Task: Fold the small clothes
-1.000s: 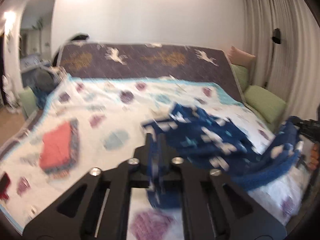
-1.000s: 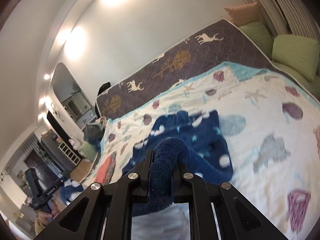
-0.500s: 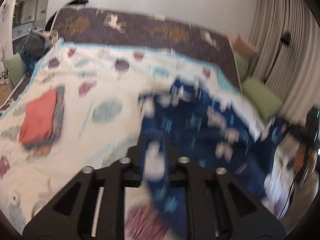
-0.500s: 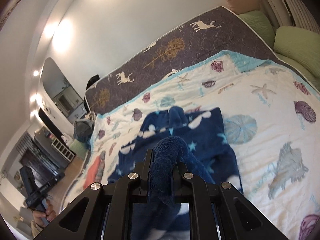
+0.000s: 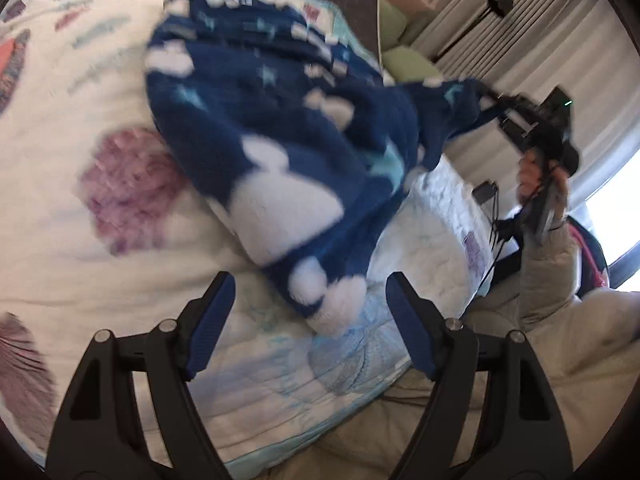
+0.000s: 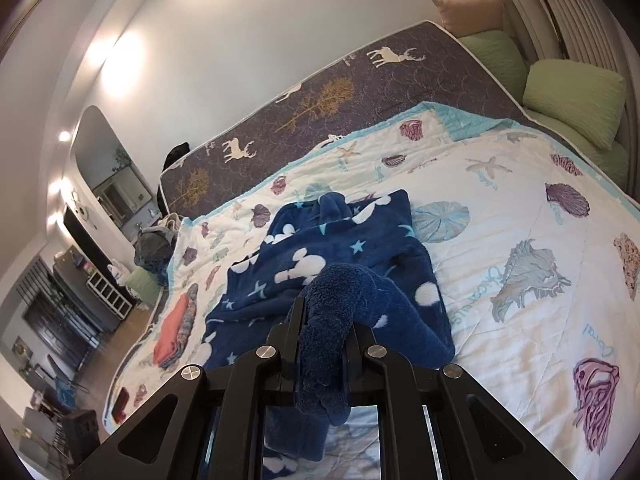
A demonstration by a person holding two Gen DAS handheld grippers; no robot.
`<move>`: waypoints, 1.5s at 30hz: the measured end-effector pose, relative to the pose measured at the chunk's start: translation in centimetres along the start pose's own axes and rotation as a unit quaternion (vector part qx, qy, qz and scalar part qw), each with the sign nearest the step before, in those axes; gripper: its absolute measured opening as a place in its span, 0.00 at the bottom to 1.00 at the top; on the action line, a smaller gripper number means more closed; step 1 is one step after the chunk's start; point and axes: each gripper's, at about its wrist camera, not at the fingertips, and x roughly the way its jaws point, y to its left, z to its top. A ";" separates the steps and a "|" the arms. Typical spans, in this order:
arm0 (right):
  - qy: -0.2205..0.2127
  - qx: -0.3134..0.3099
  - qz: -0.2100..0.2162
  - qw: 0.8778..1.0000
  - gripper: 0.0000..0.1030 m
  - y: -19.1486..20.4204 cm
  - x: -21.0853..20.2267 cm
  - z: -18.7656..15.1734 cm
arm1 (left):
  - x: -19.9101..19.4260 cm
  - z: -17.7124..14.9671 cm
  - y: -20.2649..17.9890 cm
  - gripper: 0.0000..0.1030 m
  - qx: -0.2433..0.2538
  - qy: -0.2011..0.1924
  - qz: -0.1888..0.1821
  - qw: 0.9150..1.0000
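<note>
Right gripper fingers clamp a fold of navy fleece garment; the rest lies on the quilt.

White seashell-print quilt spread over the bed, edged in light blue. Behind the quilt, a grey-purple mattress with deer and tree motifs, propped against the wall. Right of the quilt, two green pillows and, further back, a peach cushion. At the quilt's left edge, a folded coral-red garment on a striped one. Beyond the quilt's far left corner, a heap of dark clothes. Pleated curtains beyond the quilt's right side.
</note>
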 end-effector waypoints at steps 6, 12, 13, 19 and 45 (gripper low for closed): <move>-0.003 -0.005 -0.002 1.000 0.12 0.7 -1.4 -0.8 | 0.8 1.2 0.2 0.14 -0.040 -0.018 -0.019 0.999; -0.011 -0.011 0.007 1.000 0.12 1.0 -1.7 0.7 | -8.4 6.9 -3.2 0.14 0.040 -0.178 -0.016 0.983; -0.013 -0.012 0.009 1.000 0.12 1.0 -1.5 1.2 | -9.3 8.0 -3.4 0.14 0.049 -0.197 -0.011 0.979; -0.027 0.051 0.065 0.996 0.12 -1.0 1.9 7.9 | -12.7 16.9 -1.0 0.14 0.036 -0.272 0.017 0.962; 0.101 0.142 -0.073 0.982 0.17 -13.3 30.9 15.3 | 8.4 37.2 14.6 0.18 -0.054 -0.160 0.137 0.976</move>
